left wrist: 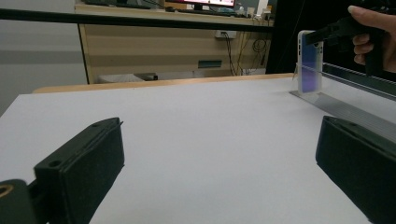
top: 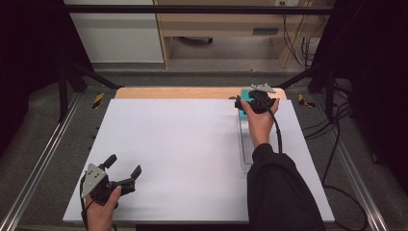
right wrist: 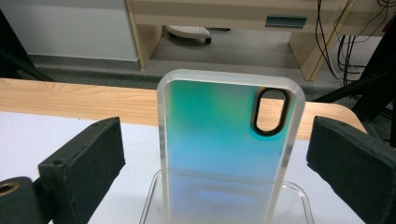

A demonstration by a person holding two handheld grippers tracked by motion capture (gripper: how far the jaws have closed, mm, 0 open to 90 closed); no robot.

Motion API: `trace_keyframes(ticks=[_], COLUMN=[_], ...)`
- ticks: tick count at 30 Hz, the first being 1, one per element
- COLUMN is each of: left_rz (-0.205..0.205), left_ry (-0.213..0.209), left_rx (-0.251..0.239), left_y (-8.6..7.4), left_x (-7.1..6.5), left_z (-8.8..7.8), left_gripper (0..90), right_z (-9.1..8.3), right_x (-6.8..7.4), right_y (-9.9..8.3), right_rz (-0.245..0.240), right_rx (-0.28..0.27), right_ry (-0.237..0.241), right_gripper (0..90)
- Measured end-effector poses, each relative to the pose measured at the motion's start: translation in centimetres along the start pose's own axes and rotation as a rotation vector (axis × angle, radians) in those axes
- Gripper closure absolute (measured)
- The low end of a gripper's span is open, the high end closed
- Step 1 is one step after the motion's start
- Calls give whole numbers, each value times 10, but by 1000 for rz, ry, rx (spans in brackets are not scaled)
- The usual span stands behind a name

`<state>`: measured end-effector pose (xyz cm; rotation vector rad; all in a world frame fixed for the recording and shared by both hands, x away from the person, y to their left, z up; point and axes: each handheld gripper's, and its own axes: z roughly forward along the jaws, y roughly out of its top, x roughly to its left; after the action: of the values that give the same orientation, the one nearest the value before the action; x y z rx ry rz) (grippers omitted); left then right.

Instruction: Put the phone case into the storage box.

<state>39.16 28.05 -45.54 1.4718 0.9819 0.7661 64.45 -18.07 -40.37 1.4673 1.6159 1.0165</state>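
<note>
My right gripper (right wrist: 215, 154) sits wide open around the upright phone case (right wrist: 224, 149), not gripping it; next I'd squeeze gently, while my left gripper (top: 124, 166) idles open and empty.

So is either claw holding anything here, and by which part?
Nothing is held. The right claw is open around the upright phone case, its pads clear of both side edges. The left claw is open over bare table.

No legible text, label or number — anywhere here.
</note>
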Motion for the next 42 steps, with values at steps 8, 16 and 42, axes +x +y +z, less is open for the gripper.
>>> trace_keyframes(ticks=[8, 16, 42], left_rz=[2, 3, 12], left_ry=[1, 0, 6], left_rx=[1, 3, 5], left_y=[0, 0, 0], left_x=[-1, -1, -1], left_z=[0, 1, 1], left_gripper=[8, 6, 6], right_z=[-9, -15, -33], right_x=[-4, -5, -12], right_y=[1, 2, 9], right_rz=[10, 19, 39], right_rx=[37, 80, 119], right_ry=[17, 45, 68], right_gripper=[43, 43, 48])
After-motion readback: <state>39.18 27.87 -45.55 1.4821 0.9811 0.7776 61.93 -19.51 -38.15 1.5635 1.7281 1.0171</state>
